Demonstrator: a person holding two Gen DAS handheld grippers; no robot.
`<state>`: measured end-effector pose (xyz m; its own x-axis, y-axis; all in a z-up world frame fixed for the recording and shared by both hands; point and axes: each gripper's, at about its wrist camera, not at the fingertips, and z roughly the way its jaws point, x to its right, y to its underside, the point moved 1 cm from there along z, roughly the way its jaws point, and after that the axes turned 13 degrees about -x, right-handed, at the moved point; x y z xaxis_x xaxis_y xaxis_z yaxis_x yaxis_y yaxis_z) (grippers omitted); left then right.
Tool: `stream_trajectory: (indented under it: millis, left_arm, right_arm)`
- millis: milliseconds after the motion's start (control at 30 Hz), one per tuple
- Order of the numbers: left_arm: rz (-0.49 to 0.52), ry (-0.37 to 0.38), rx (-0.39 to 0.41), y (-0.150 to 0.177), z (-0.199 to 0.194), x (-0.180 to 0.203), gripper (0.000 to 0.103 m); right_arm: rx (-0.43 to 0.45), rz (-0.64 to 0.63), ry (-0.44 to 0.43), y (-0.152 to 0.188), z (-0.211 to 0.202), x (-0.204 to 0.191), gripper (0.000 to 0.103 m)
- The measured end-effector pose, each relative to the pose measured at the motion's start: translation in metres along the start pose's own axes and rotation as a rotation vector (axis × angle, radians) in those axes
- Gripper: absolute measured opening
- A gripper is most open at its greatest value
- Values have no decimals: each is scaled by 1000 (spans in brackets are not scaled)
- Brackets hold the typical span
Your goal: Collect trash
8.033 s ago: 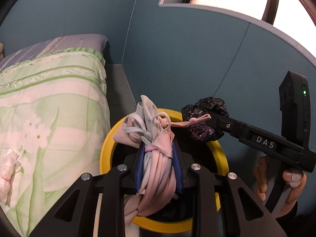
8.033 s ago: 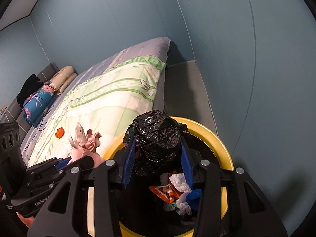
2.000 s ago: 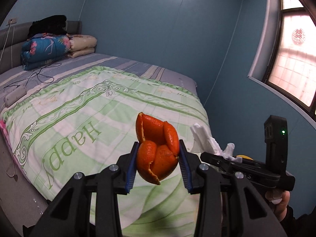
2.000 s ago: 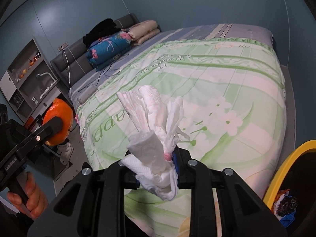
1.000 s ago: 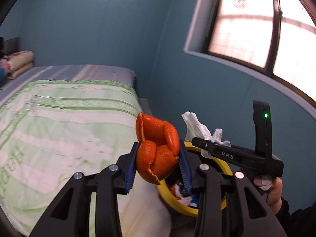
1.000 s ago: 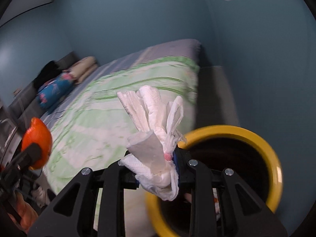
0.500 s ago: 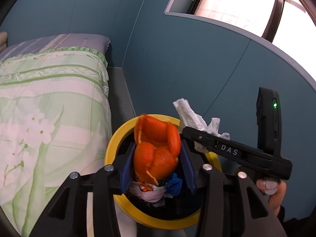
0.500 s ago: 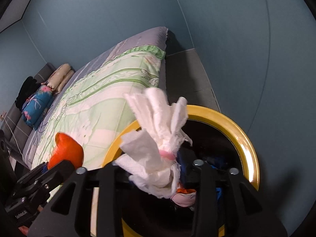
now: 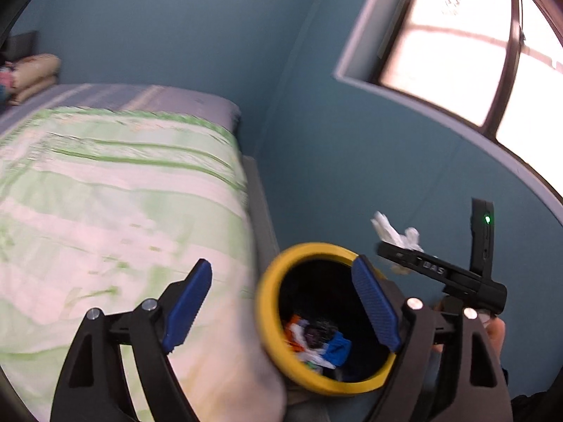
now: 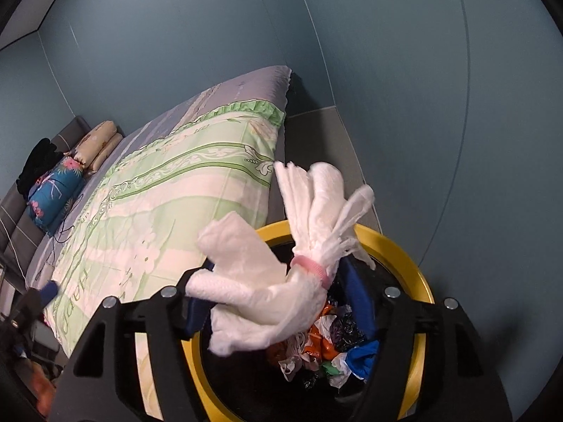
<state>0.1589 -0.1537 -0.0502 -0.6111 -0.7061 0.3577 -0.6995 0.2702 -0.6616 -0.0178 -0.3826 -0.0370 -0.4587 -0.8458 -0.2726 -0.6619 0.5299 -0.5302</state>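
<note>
My left gripper [image 9: 281, 304] hangs beside the bed, its jaws opening wide with nothing between the blue pads. Just right of it is the yellow-rimmed bin [image 9: 271, 344], with mixed trash [image 9: 316, 341] inside, some of it orange. My right gripper [image 10: 278, 302] is over the same bin [image 10: 411, 263]; its jaws are opening. A white tissue wad [image 10: 267, 281] tied with a pink band lies tilted and loose between them, above the bin's trash [image 10: 330, 344]. In the left wrist view the right gripper [image 9: 387, 249] and its tissue [image 9: 394, 234] show beyond the rim.
A bed with a green and white quilt [image 9: 105, 211] runs along the bin's left side. A blue wall [image 9: 352, 161] with a window [image 9: 457, 52] stands close behind the bin. Pillows and folded bedding [image 10: 52, 190] lie at the bed's far end. A hand [image 9: 492, 330] holds the right gripper.
The left jaws have spread and the orange peel is gone from between them. The right jaws have widened and the tissue wad has tipped over to the left. The left view has swung away from the bin.
</note>
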Motion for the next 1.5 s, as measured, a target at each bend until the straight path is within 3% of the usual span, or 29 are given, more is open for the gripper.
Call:
stream_trajectory:
  millis: [167,433,600,667,967,1033,1267,1500]
  left_arm:
    - [-79,-77,102,16,-59,-40,93]
    - [-142,-266,260,44,-144,-72,95]
    - [-170,-343,321,59,-180,-83,95]
    - [-180,-391,348,67,-193,-83,95]
    - [-187,-524,437,84,-230,-67,95]
    - [-192,-544,450,88,-236,-62,95]
    - [-200,-578,469,100,-248,-46,95]
    - [-206,-570,475,106,-248,-44,95]
  right_arm:
    - [-2,-33,22,4,-3,-15,68]
    - [68,-97,62,3,-25,-45,75]
    - [137,-162,6,8,-44,-81,93]
    - [168,-194,-5,11,-50,-101,95]
    - [312,-321,-28,48,-76,-190,95]
    - [336,-324,3,55,-81,-199,95]
    - [409,-346,-17,81,-97,-222,95]
    - [417,-371,-37,93,-100,-229,95]
